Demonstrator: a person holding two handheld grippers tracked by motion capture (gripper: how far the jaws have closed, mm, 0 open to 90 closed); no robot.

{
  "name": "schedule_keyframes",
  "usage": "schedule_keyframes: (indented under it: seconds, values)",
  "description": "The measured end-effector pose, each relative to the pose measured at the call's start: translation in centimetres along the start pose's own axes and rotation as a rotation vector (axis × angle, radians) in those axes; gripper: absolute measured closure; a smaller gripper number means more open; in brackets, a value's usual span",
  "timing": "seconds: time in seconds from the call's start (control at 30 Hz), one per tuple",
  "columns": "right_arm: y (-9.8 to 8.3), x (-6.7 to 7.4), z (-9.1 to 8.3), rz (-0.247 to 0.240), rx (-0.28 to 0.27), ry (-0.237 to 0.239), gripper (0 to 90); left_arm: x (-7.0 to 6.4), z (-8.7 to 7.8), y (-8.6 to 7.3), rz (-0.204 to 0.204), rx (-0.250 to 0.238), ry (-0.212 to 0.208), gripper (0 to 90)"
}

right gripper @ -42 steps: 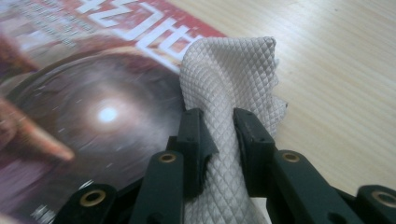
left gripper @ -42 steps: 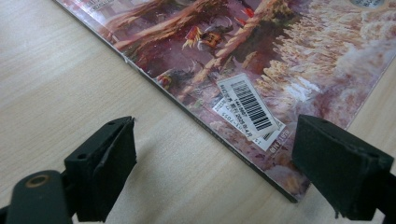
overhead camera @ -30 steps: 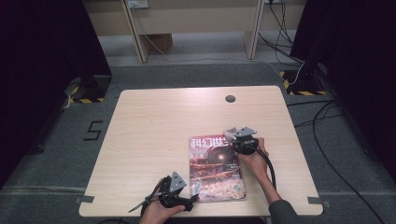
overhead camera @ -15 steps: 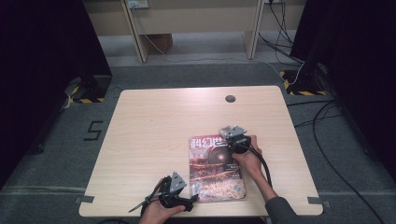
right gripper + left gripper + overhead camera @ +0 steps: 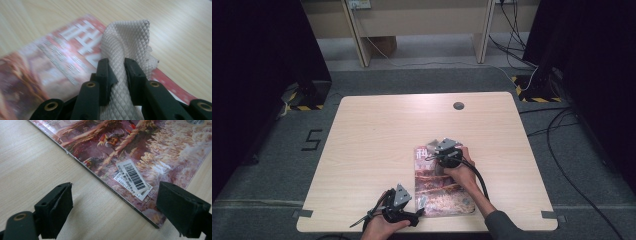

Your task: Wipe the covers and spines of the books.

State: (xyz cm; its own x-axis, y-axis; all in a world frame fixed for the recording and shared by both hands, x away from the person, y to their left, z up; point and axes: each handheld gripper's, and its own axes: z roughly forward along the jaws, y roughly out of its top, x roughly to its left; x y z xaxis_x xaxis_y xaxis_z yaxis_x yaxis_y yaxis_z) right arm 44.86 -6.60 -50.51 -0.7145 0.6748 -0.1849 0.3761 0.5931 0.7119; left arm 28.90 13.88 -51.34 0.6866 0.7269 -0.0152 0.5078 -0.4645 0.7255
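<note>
Right gripper view: right gripper (image 5: 116,72) is clamped on a bunched grey cloth (image 5: 125,45) with a diamond weave; the cloth rises between the jaws and folds over just beyond them. Under and beyond it lies the magazine (image 5: 50,57), flat on the wooden table (image 5: 180,32). Left gripper view: left gripper (image 5: 115,202) has its jaws wide apart, nothing between the pads; the magazine's near corner with its barcode label (image 5: 133,178) lies just ahead, toward one jaw.
</note>
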Motion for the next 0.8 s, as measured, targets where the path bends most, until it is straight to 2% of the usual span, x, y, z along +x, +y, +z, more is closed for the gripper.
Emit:
schedule_keyframes:
  seconds: [0.17, 0.27, 0.43, 0.63, 0.8]
  values:
    - [1.2, 1.9, 0.9, 0.01, -0.026, 0.088, 74.3, 0.0, 0.0, 0.0, -0.002, -0.005, -0.001, 12.9]
    - [1.7, 2.8, 1.3, 0.001, -0.039, 0.112, 74.4, -0.1, 0.0, -0.1, -0.003, -0.01, 0.001, 12.9]
    - [1.9, 2.7, 1.4, 0.034, -0.032, 0.136, 75.4, -0.1, 0.0, -0.1, -0.001, -0.012, 0.002, 12.9]
    - [1.8, 2.3, 1.3, 0.009, -0.018, 0.11, 75.7, -0.1, 0.0, -0.1, 0.0, -0.013, 0.002, 13.1]
    - [0.8, 0.9, 0.5, 0.02, -0.001, 0.073, 75.7, -0.1, 0.0, -0.1, 0.002, -0.012, 0.003, 13.1]
